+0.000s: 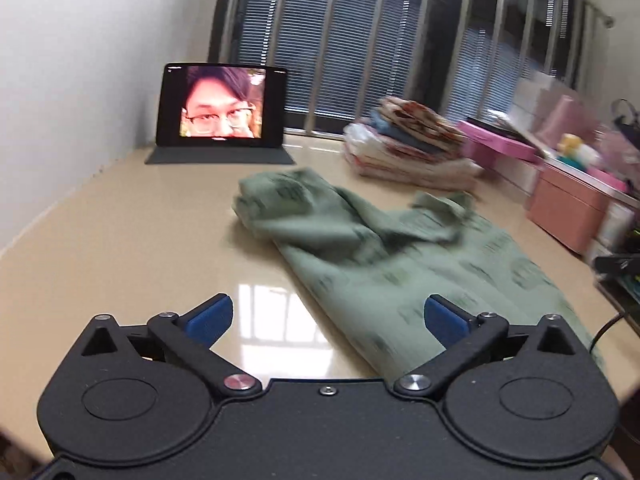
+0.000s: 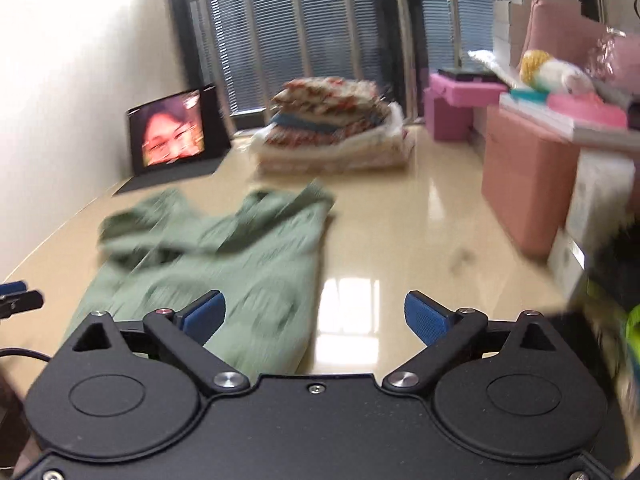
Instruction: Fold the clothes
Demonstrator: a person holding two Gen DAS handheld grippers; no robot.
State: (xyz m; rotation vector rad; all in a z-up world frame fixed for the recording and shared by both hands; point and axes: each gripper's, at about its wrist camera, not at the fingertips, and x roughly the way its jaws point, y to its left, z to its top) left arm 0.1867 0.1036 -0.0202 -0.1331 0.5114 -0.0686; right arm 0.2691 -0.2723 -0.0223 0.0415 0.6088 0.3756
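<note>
**Green garment down, both tools empty: fold not yet begun**

Green cloth, printed with small dark marks, lies crumpled on the table. This green garment (image 1: 400, 256) sits mid-table, bunched and partly doubled over at its far end, spreading flatter toward the near right edge in the left wrist view. Both views are motion-blurred, so its type and its edges are hard to read.

Left gripper (image 1: 326, 320): jaws wide, nothing between the blue pads (image 1: 210, 318). It hangs above the near edge of the cloth, its right pad over the fabric, its left over bare table. Contact cannot be told.

Right gripper (image 2: 314, 316): jaws wide, empty, with its left pad over the garment's near right part and its right pad over bare table.

Step in hand, as I judge it: the approach before the first grasp. The garment looks unspread, so the next move likely calls for each tool to pinch a near corner or hem, then pull the cloth flat before any fold. The bunched far end may need separate smoothing. Risk: catching two layers at once.

Surface: glossy beige table (image 1: 120, 264), reflecting the window; cloth should slide on it easily.

Room: a tablet (image 1: 222, 106) stands at the far left by a white wall, screen lit. A stack of folded clothes (image 1: 408, 140) sits far centre. Pink boxes (image 1: 564, 216) crowd the right side. Barred window (image 1: 360, 40) with blinds runs behind.
</note>
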